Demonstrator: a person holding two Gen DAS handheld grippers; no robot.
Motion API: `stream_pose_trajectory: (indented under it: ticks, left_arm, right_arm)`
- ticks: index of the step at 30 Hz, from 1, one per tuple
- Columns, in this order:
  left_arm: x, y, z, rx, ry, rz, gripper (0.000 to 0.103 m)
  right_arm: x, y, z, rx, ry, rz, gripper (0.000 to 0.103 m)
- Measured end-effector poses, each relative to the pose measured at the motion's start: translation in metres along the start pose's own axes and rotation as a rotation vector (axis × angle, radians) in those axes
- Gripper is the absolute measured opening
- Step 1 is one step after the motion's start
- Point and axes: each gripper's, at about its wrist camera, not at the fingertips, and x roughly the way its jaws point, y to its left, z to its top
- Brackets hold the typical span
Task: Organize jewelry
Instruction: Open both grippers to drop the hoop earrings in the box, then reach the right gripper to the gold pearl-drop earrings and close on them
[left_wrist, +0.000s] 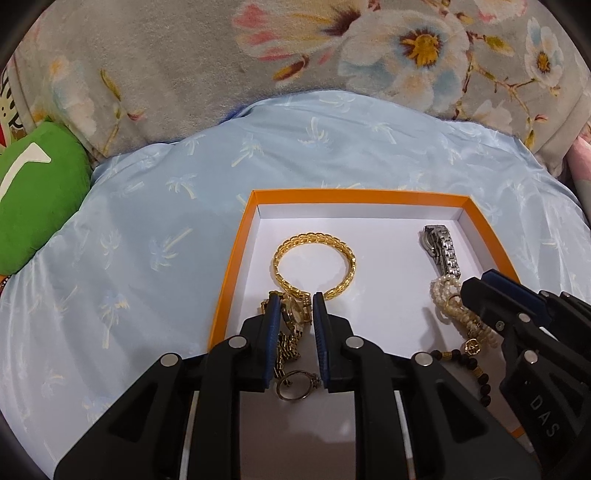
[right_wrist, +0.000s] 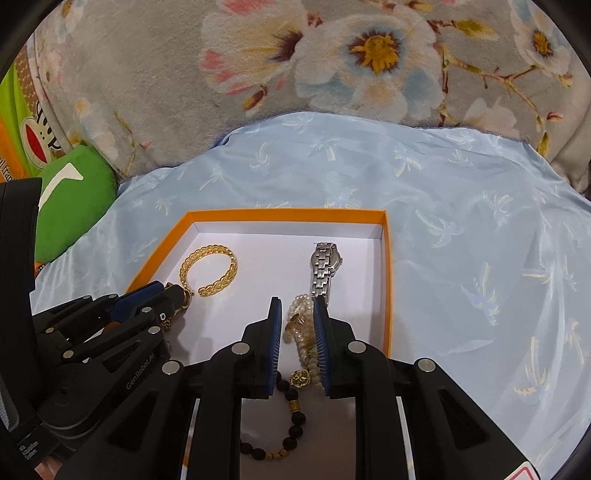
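Both of our grippers are down in the orange-rimmed box (left_wrist: 236, 236) on the blue sheet (left_wrist: 147, 229), and it's the gold watch (left_wrist: 295, 314) we're watching. Our left gripper (left_wrist: 294, 306) has its jaws spread partway, one pad on either side of the watch face, not yet pinching as far as we can judge. The watch's band runs back toward us along the line of the fingers, so a straight close would catch the case across its narrow side. Just beyond the tips lies the gold bangle (left_wrist: 314, 262), touching or nearly touching the watch, and a thin ring (left_wrist: 295, 386) sits near the base of the fingers.

Over on the right, our right gripper (right_wrist: 298, 310) is likewise parted, straddling the pearl bracelet (right_wrist: 303, 325), whose strands run lengthwise between the pads; whether the pads press it, we cannot tell. The silver watch (right_wrist: 325, 269) lies just ahead of those tips, long axis pointing away, and the dark bead bracelet (right_wrist: 291, 421) curls beneath the fingers. Each piece lies nearer its own gripper, so no reaching across looks needed.
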Motion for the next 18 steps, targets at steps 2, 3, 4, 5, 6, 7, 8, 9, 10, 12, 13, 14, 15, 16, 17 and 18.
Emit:
stream_pose_trajectory:
  ticks: [2,3,4,5,6,7,8,9,10,12,13,14,15,16,17,18]
  left_arm:
    - [0.000,0.000,0.000,-0.004,0.000,0.001,0.021]
    - [-0.001,0.001,0.000,-0.008,-0.004,0.004,0.027]
    - [-0.002,0.002,0.001,-0.013,-0.011,0.009,0.036]
    - [-0.004,0.002,0.001,-0.015,-0.023,0.018,0.040]
    - [-0.007,0.003,0.001,-0.016,-0.037,0.022,0.042]
    - [-0.009,0.003,0.001,-0.016,-0.047,0.022,0.042]
    - [-0.011,0.003,0.002,-0.018,-0.054,0.020,0.042]
    - [-0.014,0.004,0.002,-0.023,-0.056,0.017,0.042]
    - [-0.016,0.005,0.002,-0.028,-0.056,0.013,0.042]
    - [-0.024,0.008,0.000,-0.044,-0.056,0.008,0.042]
    - [-0.029,0.009,-0.003,-0.052,-0.059,0.002,0.042]
    - [-0.036,0.011,-0.006,-0.057,-0.063,-0.001,0.042]
    - [-0.042,0.013,-0.010,-0.059,-0.064,0.000,0.042]
    - [-0.050,0.015,-0.015,-0.060,-0.065,-0.003,0.042]
    - [-0.057,0.017,-0.020,-0.062,-0.068,-0.006,0.042]
    - [-0.066,0.021,-0.027,-0.066,-0.067,-0.007,0.043]
  right_arm:
    - [-0.001,0.000,0.000,-0.002,-0.007,-0.001,0.020]
    - [-0.002,0.000,0.000,-0.001,-0.011,-0.001,0.020]
    - [-0.003,0.000,0.000,0.000,-0.016,-0.001,0.020]
    - [-0.004,-0.001,0.000,0.003,-0.021,0.000,0.020]
    - [-0.005,-0.001,0.000,0.005,-0.024,0.002,0.021]
    - [-0.007,-0.002,0.000,0.008,-0.031,0.001,0.021]
    - [-0.010,-0.002,0.000,0.010,-0.037,0.003,0.021]
    - [-0.012,-0.002,0.000,0.010,-0.042,0.005,0.021]
    - [-0.016,-0.002,0.001,0.010,-0.050,0.004,0.021]
    - [-0.027,-0.001,-0.002,0.003,-0.063,-0.006,0.021]
    - [-0.034,0.000,-0.006,-0.001,-0.068,-0.008,0.021]
    - [-0.041,0.001,-0.010,-0.006,-0.069,-0.009,0.024]
    - [-0.048,0.001,-0.015,-0.010,-0.070,-0.010,0.027]
    - [-0.056,0.002,-0.021,-0.015,-0.072,-0.011,0.027]
    - [-0.066,0.003,-0.028,-0.023,-0.071,-0.008,0.027]
    - [-0.075,0.004,-0.036,-0.030,-0.066,-0.003,0.027]
